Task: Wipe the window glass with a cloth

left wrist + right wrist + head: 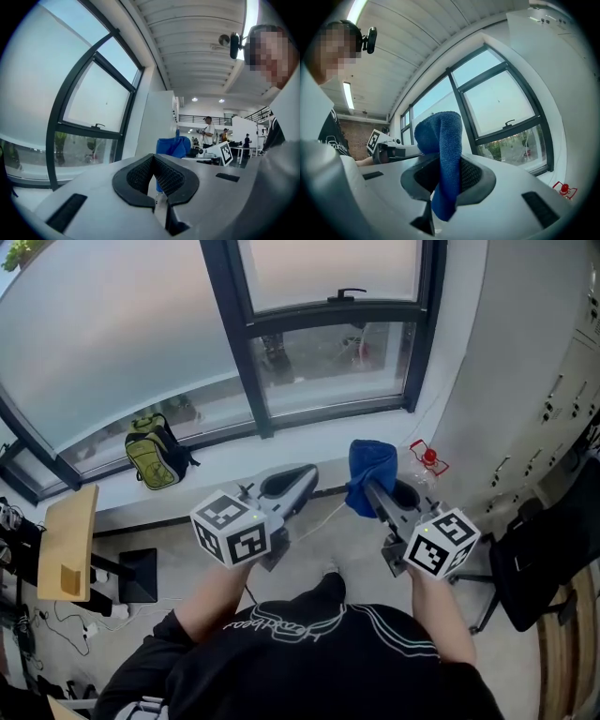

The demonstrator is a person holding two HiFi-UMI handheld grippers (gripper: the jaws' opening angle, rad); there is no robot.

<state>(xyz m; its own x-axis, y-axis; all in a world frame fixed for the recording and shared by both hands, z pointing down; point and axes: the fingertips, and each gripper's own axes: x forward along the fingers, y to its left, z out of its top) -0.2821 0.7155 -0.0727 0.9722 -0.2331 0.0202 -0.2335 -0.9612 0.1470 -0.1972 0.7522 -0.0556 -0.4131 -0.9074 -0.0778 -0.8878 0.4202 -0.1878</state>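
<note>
Blue cloth [442, 140] is clamped in right gripper [449, 169]; left gripper [153, 161] is closed, empty; window glass [112, 343] ahead.

**Pile, mesh and milky glass**

The cloth [443, 154] is blue, a soft fuzzy pile, matt all over; the right gripper [446, 165] and left gripper [153, 161] wear smooth, matt grey shells that look like plastic; their pads [172, 178] are black, with a fine meshed grain; the window glass [103, 343] is milky and dull in the large panes, clear in the low one; its frame [236, 324] is dark and satin-smooth; a board [67, 542] shows pale, flat wood.
</note>
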